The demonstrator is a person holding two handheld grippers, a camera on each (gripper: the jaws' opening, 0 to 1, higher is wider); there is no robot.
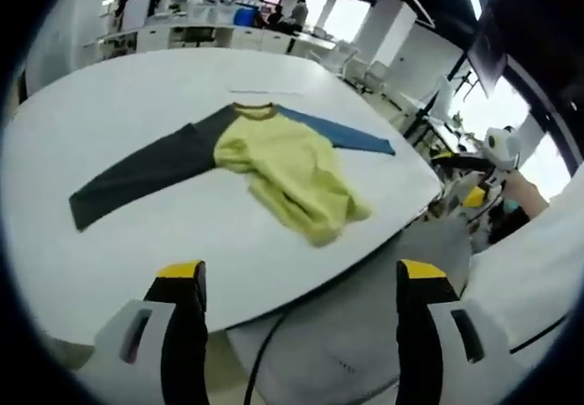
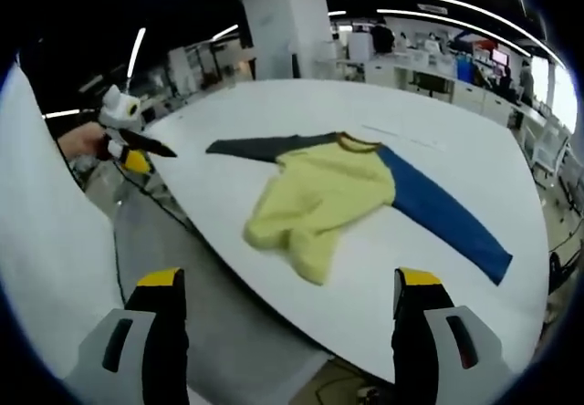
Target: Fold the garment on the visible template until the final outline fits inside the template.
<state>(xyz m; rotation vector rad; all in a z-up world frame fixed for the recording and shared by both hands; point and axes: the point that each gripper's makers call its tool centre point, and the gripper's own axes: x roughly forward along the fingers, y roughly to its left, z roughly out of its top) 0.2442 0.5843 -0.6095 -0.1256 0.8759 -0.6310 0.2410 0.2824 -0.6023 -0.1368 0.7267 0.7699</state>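
A long-sleeved shirt lies on the white table (image 1: 109, 131). Its yellow body (image 1: 292, 172) is rumpled and bunched toward the near edge. A dark grey sleeve (image 1: 137, 172) stretches out to the left and a blue sleeve (image 1: 342, 133) to the right. In the right gripper view the yellow body (image 2: 319, 195) lies mid-table, the blue sleeve (image 2: 447, 213) runs right and the grey sleeve (image 2: 265, 147) runs left. A faint thin line (image 1: 265, 90) marks the table beyond the collar. My left gripper (image 1: 301, 282) and right gripper (image 2: 290, 286) are both open and off the table's near edge, short of the shirt.
The table's curved edge (image 1: 365, 259) lies just ahead of the jaws, with grey floor and a black cable (image 1: 265, 350) below. A hand holds the other gripper (image 1: 500, 150) at the right; the left one (image 2: 123, 127) shows at the left. Desks, chairs and people stand far behind.
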